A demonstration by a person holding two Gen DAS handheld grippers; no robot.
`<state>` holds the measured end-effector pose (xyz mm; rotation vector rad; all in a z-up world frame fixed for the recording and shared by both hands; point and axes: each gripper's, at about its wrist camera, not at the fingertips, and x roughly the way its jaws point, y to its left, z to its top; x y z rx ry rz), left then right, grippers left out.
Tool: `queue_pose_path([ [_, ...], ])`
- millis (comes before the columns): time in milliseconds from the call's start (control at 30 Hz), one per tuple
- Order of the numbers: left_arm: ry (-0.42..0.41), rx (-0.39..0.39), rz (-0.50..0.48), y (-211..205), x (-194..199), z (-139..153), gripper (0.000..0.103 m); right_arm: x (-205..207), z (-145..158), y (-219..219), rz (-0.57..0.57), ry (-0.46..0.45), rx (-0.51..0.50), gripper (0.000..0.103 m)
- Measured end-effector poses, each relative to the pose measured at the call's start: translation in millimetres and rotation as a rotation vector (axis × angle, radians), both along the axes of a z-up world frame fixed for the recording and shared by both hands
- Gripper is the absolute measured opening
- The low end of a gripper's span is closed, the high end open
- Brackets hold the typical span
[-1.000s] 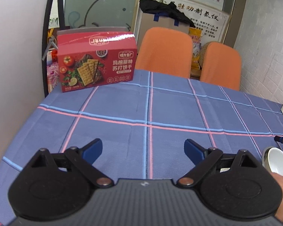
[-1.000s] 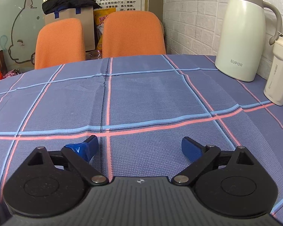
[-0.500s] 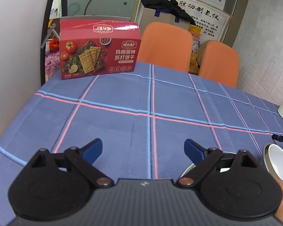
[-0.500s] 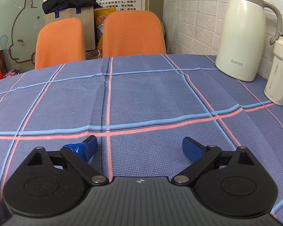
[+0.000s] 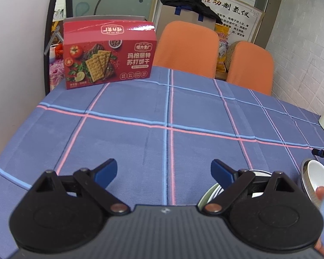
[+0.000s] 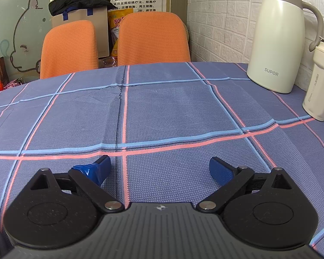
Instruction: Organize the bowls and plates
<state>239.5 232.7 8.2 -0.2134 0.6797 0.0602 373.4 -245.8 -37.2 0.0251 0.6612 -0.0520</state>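
We hold the left tool (image 5: pixel 164 169) low over the desk (image 5: pixel 127 142), its blue-tipped fingers (image 5: pixel 107 170) spread wide with only the plaid cloth between them; nothing is gripped. Just behind and under its right finger we see a pale plate (image 5: pixel 211 192), mostly hidden by the tool's black linkage, lying flat on the cloth; farther to the right of that tool sits a white bowl (image 5: pixel 318 176) inside a metal-rimmed dish (image 5: pixel 304 172), and a fingertip (image 5: pixel 320 192) shows at its near edge. Ahead of the left tool and to its left a red cracker box (image 5: pixel 109 54) stands upright at the far edge of the desk; two orange chairs (image 5: pixel 189 47) stand beyond the desk.

Our right tool (image 6: pixel 159 168) is likewise spread wide and empty, its fingers (image 6: pixel 220 171) low over bare cloth; no plate or bowl shows in this view. Ahead and to its right a cream thermos jug (image 6: pixel 276 41) stands upright by the white brick wall, and nearer, just beside the jug, a white lidded tumbler (image 6: pixel 318 84) also stands upright.
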Motion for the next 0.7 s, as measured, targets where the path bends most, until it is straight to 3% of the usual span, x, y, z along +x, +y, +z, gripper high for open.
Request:
queue_pose_path([
  [700,0.023,0.071,-0.063,-35,36,6,0.092,0,0,1,0.0,0.001,0.001,0.086],
])
